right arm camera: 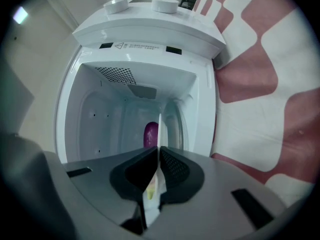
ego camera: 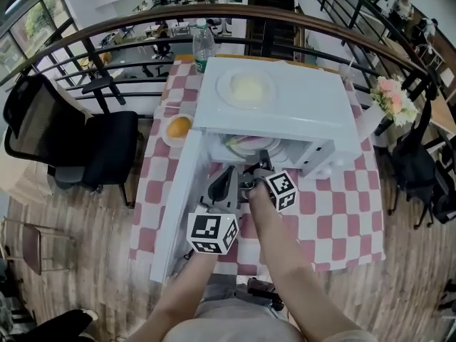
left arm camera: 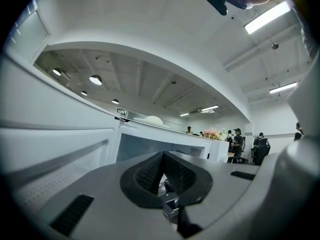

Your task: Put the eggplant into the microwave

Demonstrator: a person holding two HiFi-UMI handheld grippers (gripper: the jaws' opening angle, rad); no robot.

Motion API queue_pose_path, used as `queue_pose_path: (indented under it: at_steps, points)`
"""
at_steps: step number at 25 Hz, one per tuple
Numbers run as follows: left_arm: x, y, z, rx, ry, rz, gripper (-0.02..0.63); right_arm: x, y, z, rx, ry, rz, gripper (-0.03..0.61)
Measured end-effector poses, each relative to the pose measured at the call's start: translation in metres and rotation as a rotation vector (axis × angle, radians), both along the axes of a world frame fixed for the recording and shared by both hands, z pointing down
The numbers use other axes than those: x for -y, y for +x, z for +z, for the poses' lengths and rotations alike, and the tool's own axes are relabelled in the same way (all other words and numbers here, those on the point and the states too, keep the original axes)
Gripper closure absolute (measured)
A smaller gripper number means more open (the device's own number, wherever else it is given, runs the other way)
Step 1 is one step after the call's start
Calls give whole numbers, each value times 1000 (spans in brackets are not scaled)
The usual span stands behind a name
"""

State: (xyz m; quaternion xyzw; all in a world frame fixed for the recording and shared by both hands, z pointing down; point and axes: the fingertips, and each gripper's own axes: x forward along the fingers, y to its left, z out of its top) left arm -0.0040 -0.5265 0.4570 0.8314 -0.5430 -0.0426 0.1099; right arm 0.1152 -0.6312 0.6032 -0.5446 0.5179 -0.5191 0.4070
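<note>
My right tongs [right arm camera: 159, 153] are clamped on the white plate [ego camera: 251, 148] rim. The eggplant [right arm camera: 150, 134] lies just past their tips, inside the microwave [right arm camera: 145, 49]. My left tongs [left arm camera: 162, 156] are pinched together, empty.

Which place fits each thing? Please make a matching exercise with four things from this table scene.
Things:
1 eggplant
2 orange
3 plastic bottle
4 pink flowers

Places:
a behind the microwave
b inside the microwave
c right of the microwave
d left of the microwave

Pairs: 1-b, 2-d, 3-a, 4-c
</note>
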Motion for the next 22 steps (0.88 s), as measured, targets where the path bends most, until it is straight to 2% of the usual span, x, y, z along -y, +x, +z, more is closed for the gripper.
queue_pose_path:
  at_steps: [7, 22]
  points:
    - [-2, 2, 0, 2, -4, 9, 609, 4, 1, -3, -93, -79, -13, 545]
    - [-6, -1, -2, -14, -13, 4, 609, -5, 7, 2, -167, -193, -45, 526]
